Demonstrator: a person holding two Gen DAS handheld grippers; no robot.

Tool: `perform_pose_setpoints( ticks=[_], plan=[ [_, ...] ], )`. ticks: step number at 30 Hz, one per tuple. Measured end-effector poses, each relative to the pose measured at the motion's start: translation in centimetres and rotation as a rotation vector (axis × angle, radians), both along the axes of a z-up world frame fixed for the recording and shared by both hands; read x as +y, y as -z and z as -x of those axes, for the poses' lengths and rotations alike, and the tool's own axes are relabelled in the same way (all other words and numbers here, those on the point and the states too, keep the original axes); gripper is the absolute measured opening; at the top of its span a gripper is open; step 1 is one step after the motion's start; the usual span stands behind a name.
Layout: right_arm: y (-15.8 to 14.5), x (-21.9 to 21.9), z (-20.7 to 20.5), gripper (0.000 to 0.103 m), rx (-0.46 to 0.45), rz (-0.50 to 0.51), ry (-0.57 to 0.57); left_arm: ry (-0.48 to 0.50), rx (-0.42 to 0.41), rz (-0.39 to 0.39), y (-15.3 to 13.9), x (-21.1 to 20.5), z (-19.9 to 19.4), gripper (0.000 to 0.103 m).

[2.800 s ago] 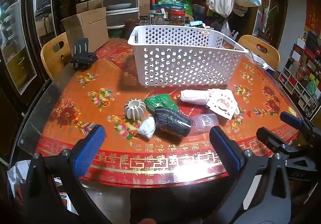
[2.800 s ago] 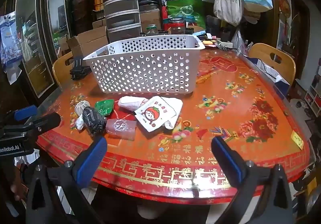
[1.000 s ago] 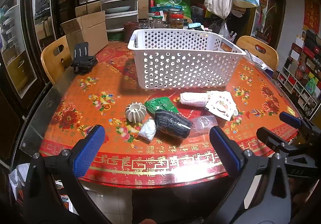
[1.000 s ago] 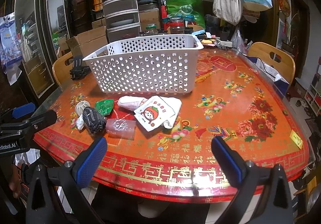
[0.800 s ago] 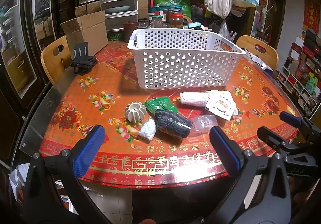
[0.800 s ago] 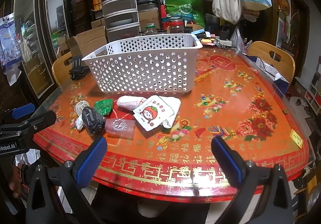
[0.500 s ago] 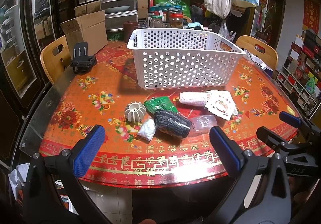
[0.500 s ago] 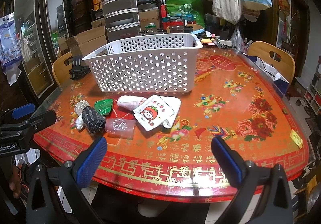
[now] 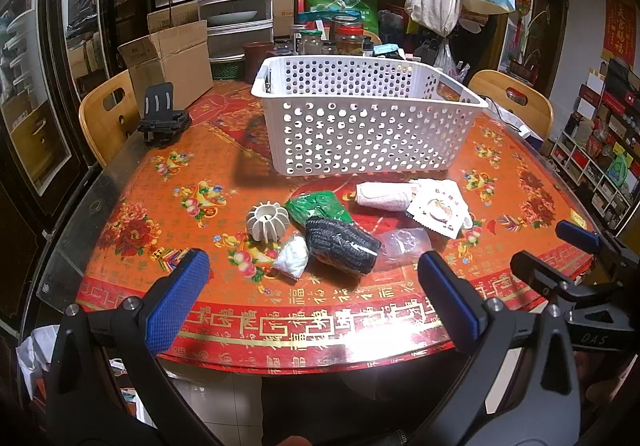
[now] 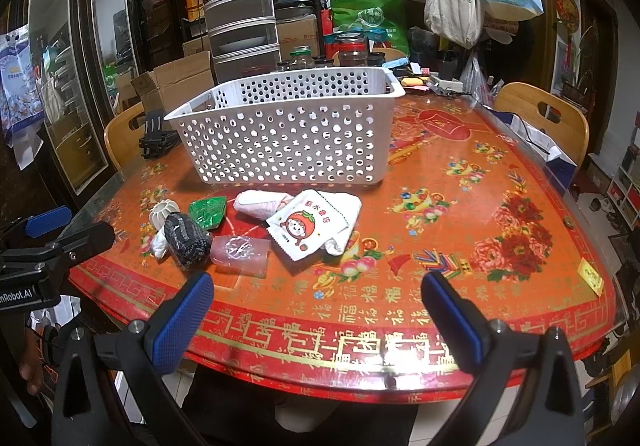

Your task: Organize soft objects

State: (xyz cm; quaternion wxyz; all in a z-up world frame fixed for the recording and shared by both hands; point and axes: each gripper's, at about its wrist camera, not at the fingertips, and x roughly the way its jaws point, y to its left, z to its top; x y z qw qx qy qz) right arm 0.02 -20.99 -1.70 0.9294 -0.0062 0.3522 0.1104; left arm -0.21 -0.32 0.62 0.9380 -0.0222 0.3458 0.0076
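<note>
A white perforated basket (image 9: pixel 368 126) (image 10: pixel 288 134) stands mid-table. In front of it lie a black knitted roll (image 9: pixel 340 244) (image 10: pixel 186 240), a green packet (image 9: pixel 318 206) (image 10: pixel 208 210), a small white bag (image 9: pixel 294 256), a ribbed white ball (image 9: pixel 267 222) (image 10: pixel 162 211), a clear pink pouch (image 9: pixel 402 242) (image 10: pixel 240 251), a white cloth roll (image 9: pixel 384 196) (image 10: pixel 260 203) and a cartoon-print packet (image 9: pixel 438 208) (image 10: pixel 310 224). My left gripper (image 9: pixel 312 302) is open and empty at the table's near edge. My right gripper (image 10: pixel 316 320) is open and empty, right of the pile.
A black phone stand (image 9: pixel 162 118) sits at the far left of the red patterned table (image 10: pixel 480 230). Jars (image 9: pixel 348 40), a cardboard box (image 9: pixel 168 62) and stacked containers stand behind the basket. Wooden chairs (image 9: pixel 106 114) (image 10: pixel 548 118) flank the table.
Both grippers have stayed open and almost still; the views shift only slightly. The objects have not moved.
</note>
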Motion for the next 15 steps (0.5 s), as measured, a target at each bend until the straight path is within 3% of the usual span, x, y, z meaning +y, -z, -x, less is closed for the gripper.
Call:
perform_pose_setpoints(
  ticks=[15],
  plan=[
    [0.35, 0.05, -0.33, 0.103, 0.002, -0.009, -0.003, -0.019, -0.03, -0.021, 0.2, 0.4, 0.08, 0.103]
  ],
)
